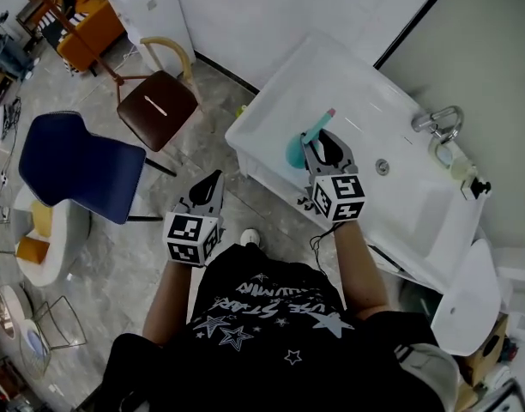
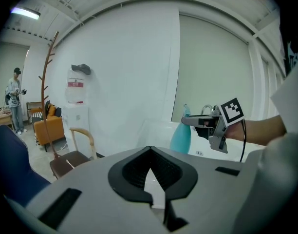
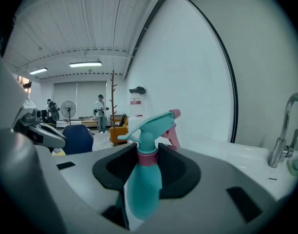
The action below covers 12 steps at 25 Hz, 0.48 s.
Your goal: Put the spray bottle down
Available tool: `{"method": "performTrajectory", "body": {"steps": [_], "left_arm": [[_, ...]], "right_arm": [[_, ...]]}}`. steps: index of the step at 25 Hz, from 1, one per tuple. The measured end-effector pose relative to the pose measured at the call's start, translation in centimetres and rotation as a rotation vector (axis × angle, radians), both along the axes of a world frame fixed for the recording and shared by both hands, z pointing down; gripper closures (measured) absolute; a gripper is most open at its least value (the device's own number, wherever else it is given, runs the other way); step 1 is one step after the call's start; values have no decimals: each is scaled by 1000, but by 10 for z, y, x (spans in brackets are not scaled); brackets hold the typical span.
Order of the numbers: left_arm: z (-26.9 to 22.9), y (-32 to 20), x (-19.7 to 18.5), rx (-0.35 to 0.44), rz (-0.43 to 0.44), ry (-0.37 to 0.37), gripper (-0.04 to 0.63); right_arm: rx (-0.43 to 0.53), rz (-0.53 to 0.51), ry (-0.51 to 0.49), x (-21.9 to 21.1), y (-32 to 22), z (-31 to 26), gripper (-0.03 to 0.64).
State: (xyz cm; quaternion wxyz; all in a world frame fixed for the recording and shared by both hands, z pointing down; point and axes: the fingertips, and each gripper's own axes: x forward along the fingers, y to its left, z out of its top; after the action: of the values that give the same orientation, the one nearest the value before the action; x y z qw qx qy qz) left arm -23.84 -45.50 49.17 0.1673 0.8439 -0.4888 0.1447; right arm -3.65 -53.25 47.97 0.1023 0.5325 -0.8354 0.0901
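White sink worktop [image 1: 331, 75] sat below right tool [image 1: 324, 147], clenched on spray bottle [image 1: 295, 150]; left tool [image 1: 207, 194] closed, empty. Risk: bottle toppling off near edge if released tilted.

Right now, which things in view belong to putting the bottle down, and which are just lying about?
In the job: teal plastic spray bottle with pink trigger, right gripper clamping it, white sink counter.
Lying about: brown wooden chair, dark blue chair, chrome tap, empty left gripper.
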Motion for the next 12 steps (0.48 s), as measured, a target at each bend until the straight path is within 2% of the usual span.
{"method": "performTrajectory", "body": {"steps": [12], "left_arm": [[24, -39, -5, -53, 67, -27, 580]], "right_arm": [[-17, 69, -19, -2, -41, 37, 471]]}}
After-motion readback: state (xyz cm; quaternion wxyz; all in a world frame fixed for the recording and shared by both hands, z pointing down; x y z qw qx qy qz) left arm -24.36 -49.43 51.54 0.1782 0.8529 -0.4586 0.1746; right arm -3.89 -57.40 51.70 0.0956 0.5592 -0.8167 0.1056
